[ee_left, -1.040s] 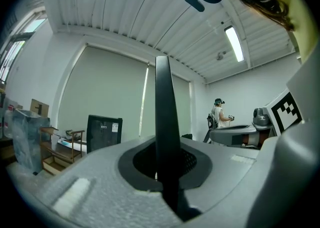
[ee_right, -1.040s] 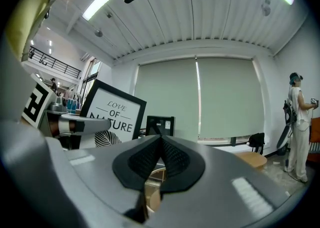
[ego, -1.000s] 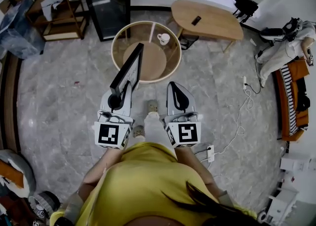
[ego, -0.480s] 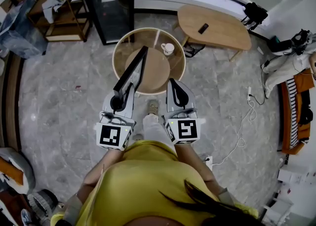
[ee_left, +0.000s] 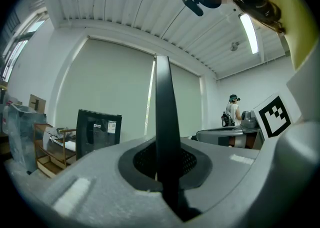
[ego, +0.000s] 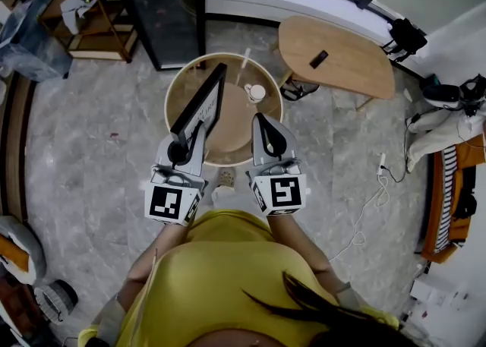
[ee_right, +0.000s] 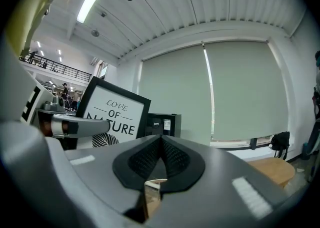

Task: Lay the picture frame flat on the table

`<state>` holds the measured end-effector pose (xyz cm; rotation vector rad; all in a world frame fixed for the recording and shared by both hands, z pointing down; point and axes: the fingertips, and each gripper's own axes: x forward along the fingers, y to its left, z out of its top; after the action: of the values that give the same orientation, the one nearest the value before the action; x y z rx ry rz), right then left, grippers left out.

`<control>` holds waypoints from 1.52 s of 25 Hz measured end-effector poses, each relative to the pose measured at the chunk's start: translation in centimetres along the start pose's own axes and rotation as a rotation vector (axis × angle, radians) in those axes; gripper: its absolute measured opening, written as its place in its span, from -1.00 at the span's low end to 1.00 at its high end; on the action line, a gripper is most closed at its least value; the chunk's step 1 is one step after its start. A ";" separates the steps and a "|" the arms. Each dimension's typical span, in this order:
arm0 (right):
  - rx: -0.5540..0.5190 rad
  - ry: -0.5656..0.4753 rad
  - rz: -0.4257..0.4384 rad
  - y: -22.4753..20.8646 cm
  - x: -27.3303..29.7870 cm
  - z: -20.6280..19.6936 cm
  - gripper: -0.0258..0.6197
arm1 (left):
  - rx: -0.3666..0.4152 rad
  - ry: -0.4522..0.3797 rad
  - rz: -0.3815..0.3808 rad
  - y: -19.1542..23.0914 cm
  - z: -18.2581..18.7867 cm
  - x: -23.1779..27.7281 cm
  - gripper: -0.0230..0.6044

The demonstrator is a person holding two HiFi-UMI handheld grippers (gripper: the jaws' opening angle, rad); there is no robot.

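This is looking like a living-room set inside a large hall: a round table [ego: 228,55] and an oval wooden table [ego: 342,53] are standing ahead of the right gripper [ego: 261,119]. To its right, loose cables [ego: 373,195] are trailing over the floor, and a ribbed ceiling [ee_right: 165,7] is spanning overhead.

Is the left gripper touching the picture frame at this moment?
Touching. The left gripper view shows the left gripper with its jaws closed on the thin black edge of the picture frame.

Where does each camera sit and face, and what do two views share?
Head view: on the head, facing steeply down at the round table; torso, left tool, right tool show.
Left gripper view: on the left tool, along jaws shut on the picture frame's edge.
Right gripper view: on the right tool, its jaws shut empty, facing the frame's front.
All share the frame.
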<state>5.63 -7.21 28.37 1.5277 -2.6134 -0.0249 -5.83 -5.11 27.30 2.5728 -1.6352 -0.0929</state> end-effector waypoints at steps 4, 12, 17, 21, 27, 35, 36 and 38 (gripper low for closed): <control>-0.011 0.003 0.037 -2.7 2.7 -0.8 -0.92 | -0.031 -0.003 0.013 0.6 -0.8 3.8 -0.90; 0.022 0.018 0.079 -4.3 5.8 -2.4 -0.92 | -0.105 0.034 -0.019 2.5 -2.8 6.9 -0.90; 0.048 0.034 0.087 -4.0 7.2 -3.3 -0.92 | -0.162 0.059 -0.081 3.4 -3.8 7.8 -0.90; 0.067 0.067 0.106 -3.8 8.6 -3.9 -0.92 | -0.251 0.102 -0.175 3.4 -4.7 9.1 -0.89; 0.136 0.145 0.130 -3.7 10.3 -6.7 -0.86 | -0.362 0.155 -0.298 3.8 -6.9 11.3 -0.89; 0.226 0.262 0.171 -4.4 11.3 -12.7 -0.61 | -0.476 0.228 -0.427 4.0 -11.7 13.2 -0.89; 0.241 0.276 0.185 -4.4 11.7 -13.4 -0.57 | -0.486 0.237 -0.446 4.1 -12.2 13.4 -0.89; 0.278 0.301 0.224 -4.1 12.3 -15.0 -0.46 | -0.499 0.251 -0.489 4.2 -13.4 13.7 -0.89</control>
<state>4.80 -19.24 44.08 1.1816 -2.5986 0.5638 -2.46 -18.65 41.06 2.3966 -0.7532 -0.1765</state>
